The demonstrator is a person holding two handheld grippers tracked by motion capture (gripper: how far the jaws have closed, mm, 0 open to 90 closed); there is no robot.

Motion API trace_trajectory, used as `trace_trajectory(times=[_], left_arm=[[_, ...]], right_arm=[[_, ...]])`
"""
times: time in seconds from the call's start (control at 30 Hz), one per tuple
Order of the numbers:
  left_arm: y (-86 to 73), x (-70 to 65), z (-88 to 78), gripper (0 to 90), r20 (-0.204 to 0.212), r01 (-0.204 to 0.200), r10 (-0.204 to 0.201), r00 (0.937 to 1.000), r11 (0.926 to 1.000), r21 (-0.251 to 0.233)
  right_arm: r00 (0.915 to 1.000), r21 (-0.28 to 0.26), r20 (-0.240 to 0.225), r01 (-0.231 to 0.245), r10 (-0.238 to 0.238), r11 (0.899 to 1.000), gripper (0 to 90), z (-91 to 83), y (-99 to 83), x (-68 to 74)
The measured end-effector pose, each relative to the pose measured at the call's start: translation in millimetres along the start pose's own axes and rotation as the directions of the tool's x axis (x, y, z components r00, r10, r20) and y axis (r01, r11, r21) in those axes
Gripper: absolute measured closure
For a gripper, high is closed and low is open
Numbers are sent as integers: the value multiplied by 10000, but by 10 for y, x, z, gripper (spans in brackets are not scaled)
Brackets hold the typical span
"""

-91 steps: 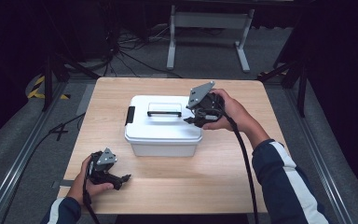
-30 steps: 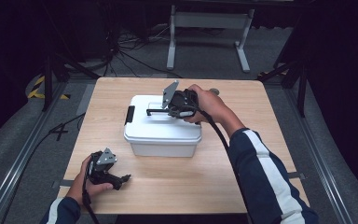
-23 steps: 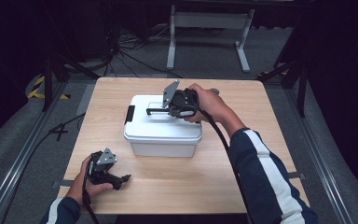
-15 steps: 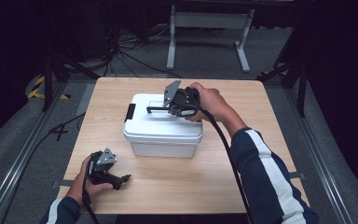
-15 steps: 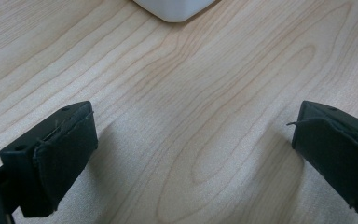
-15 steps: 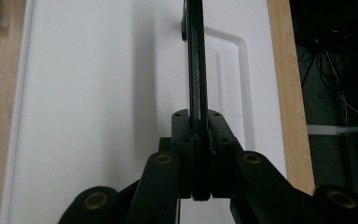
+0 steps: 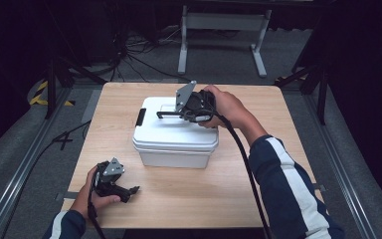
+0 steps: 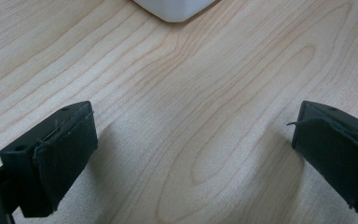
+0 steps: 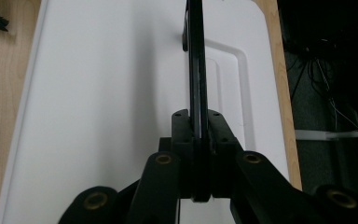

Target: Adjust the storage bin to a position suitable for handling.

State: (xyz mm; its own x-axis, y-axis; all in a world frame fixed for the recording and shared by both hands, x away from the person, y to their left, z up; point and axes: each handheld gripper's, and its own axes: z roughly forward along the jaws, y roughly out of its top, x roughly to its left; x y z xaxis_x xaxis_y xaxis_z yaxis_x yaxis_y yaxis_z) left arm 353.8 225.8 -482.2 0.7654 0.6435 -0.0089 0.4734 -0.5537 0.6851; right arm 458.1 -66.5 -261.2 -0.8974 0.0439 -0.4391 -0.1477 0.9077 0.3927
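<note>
Right gripper (image 7: 175, 115) has moved in over the white box (image 7: 174, 134); fingers now clamped on its raised black handle (image 9: 196, 70). Box possibly lifting slightly, hard to tell. Left gripper (image 7: 129, 190) stays on tabletop (image 7: 258, 164), fingers wide apart, empty.

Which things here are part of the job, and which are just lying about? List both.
In use:
white box
its black handle, raised and clamped
right gripper, shut on the handle

Lying about or idle:
left gripper, open, on the table
cables on the floor
metal stand
</note>
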Motion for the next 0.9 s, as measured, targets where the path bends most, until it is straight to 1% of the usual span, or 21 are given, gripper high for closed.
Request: trace_trajectory(times=[0.03, 0.07, 0.13, 0.17, 0.2, 0.27, 0.3, 0.33, 0.43, 0.6, 0.8, 0.9], left_arm=[[0, 0, 0, 5, 0, 0, 0, 10000, 10000, -3], [0, 0, 0, 5, -6, 1, -1, 10000, 10000, -1], [0, 0, 0, 5, -6, -3, 3, 10000, 10000, 0], [0, 0, 0, 5, 0, -2, 2, 10000, 10000, 1], [-1, -2, 0, 5, 17, 26, -26, 10000, 10000, 10], [0, 0, 0, 5, -1, -2, 2, 10000, 10000, -1], [0, 0, 0, 5, -1, -2, 2, 10000, 10000, -1], [0, 0, 0, 5, 0, 1, -1, 10000, 10000, 0], [0, 0, 0, 5, 1, -1, 1, 10000, 10000, 1], [-1, -1, 1, 5, 16, 16, -16, 10000, 10000, -1], [0, 0, 0, 5, -10, 0, 0, 10000, 10000, -2], [0, -1, 0, 5, 8, 11, -11, 10000, 10000, 0]], right_arm=[[10000, 3, 20, -88, 88, 10000, 843, -10, -6, 2], [10000, -28, 2, -26, 26, 10000, 842, -18, -12, -6], [9998, 64, 15, -196, 196, 9998, 843, -44, -25, 5], [9998, 17, 37, -191, 191, 9998, 843, -55, -31, 4], [10000, -105, 79, 16, -15, 9999, 843, -68, -41, -12], [9999, -100, 82, -139, 140, 9999, 843, -103, -62, -5], [9999, -100, 82, -139, 140, 9999, 843, -103, -62, -5], [9999, -211, 116, -39, 41, 9998, 842, -119, -76, -15], [9998, -257, 187, -62, 67, 9997, 843, -177, -115, -10], [9995, -438, 192, -252, 261, 9987, 843, -276, -209, -10], [9987, -485, 355, -345, 363, 9982, 843, -374, -328, -6], [9979, -530, 416, -467, 489, 9975, 842, -426, -389, -1]])
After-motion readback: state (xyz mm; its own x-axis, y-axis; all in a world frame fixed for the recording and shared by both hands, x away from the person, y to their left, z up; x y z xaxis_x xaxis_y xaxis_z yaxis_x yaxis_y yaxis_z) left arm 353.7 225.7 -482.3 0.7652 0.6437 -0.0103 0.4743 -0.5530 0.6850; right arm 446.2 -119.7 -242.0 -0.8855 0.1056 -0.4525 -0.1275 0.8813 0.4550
